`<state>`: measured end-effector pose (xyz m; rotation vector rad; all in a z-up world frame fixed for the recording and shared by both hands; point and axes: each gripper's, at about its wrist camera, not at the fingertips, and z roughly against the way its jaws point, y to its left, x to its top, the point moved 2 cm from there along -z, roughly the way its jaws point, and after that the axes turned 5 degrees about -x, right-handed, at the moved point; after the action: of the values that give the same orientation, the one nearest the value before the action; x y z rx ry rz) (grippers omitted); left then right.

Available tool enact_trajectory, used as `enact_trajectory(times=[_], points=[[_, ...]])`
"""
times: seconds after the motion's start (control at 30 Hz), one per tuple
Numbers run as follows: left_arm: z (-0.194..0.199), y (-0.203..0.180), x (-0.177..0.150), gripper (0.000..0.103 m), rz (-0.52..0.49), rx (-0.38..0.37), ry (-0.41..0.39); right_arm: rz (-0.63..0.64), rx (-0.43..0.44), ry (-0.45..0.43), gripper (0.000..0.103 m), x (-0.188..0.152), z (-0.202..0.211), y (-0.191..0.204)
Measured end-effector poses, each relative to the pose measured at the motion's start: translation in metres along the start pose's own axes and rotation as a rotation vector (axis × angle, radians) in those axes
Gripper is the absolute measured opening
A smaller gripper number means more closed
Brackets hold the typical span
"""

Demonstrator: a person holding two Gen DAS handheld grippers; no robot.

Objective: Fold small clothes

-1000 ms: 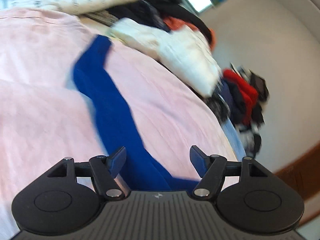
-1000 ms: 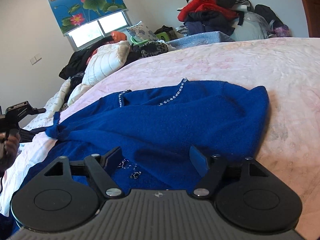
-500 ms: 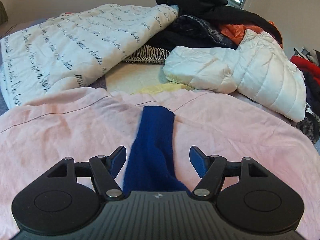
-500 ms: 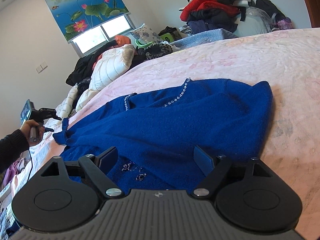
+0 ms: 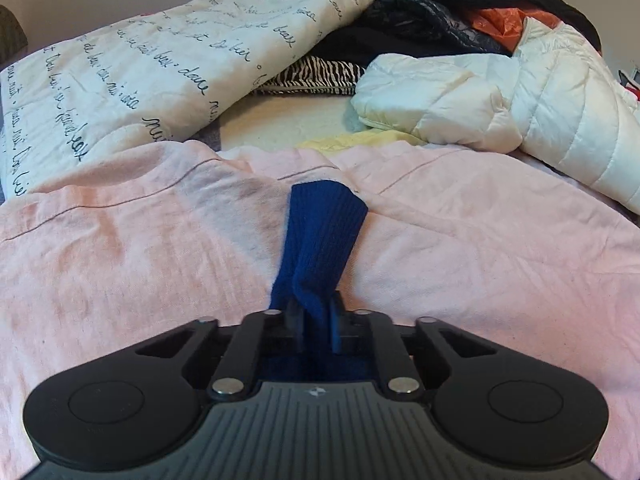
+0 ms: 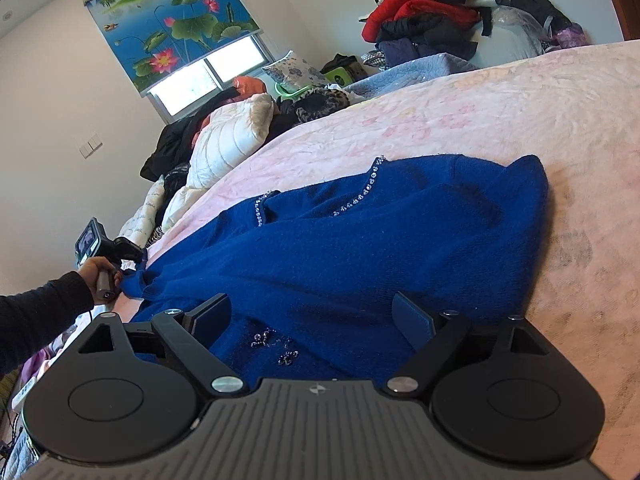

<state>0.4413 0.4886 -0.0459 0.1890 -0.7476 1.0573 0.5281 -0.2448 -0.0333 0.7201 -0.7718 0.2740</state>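
Blue sweater (image 6: pixel 384 248) lies flat on pink bed sheet (image 6: pixel 500 120), centre of right wrist view. Left hand-held gripper (image 5: pixel 314 320) just clamped tight on sleeve cuff (image 5: pixel 320 240), lower centre of left view. Right hand-held gripper (image 6: pixel 312 316) wide, jaws just been opening, hovering over sweater body, nothing pinched. White puffer jacket (image 5: pixel 500 100) upper right.

light: daylight from window (image 6: pixel 208 80) | shadows soft | focus sharp | edges fisheye-bent, corners dark
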Motion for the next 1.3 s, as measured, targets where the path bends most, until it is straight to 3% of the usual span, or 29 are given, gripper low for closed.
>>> enact_trajectory(times=[0.1,0.17,0.27,0.37,0.47,0.53,0.63,0.73,0.83,1.0,1.1,1.23,1.3], points=[[0.016,0.004,0.006,0.007,0.032,-0.026,-0.05,0.0,0.001,0.0,0.088,0.0,0.0,0.0],[0.039,0.002,0.012,0.007,0.07,-0.097,-0.11,0.001,0.0,0.001,0.088,0.0,0.0,0.0],[0.088,-0.019,0.018,0.006,0.075,-0.285,-0.179,0.001,0.0,0.001,0.088,0.0,0.0,0.0],[0.162,-0.066,0.008,0.006,-0.043,-0.548,-0.246,0.0,0.001,0.001,0.088,0.0,0.0,0.0],[0.246,-0.116,-0.035,0.006,-0.216,-0.887,-0.266,-0.001,0.001,0.0,0.088,0.0,0.0,0.0],[0.292,-0.148,-0.088,0.006,-0.351,-1.107,-0.194,-0.006,0.005,-0.001,0.088,0.0,0.0,-0.001],[0.327,-0.187,-0.194,0.006,-0.557,-1.306,-0.04,-0.024,0.019,-0.002,0.088,0.0,0.001,-0.003],[0.324,-0.211,-0.294,0.007,-0.675,-1.348,0.154,-0.046,0.035,-0.003,0.088,0.001,0.001,-0.007],[0.307,-0.215,-0.348,0.006,-0.671,-1.275,0.238,-0.043,0.022,-0.003,0.084,0.001,0.002,-0.007],[0.289,-0.194,-0.343,0.006,-0.527,-1.242,0.268,-0.098,0.058,-0.016,0.086,0.002,0.005,-0.017],[0.296,-0.182,-0.342,0.006,-0.555,-1.223,0.217,-0.115,0.072,-0.018,0.087,0.002,0.006,-0.019],[0.314,-0.186,-0.365,0.006,-0.7,-1.164,0.157,-0.213,0.101,-0.004,0.089,0.008,0.01,-0.028],[0.326,-0.201,-0.391,0.007,-0.915,-1.142,0.194,-0.376,0.129,0.015,0.09,0.017,0.015,-0.038]])
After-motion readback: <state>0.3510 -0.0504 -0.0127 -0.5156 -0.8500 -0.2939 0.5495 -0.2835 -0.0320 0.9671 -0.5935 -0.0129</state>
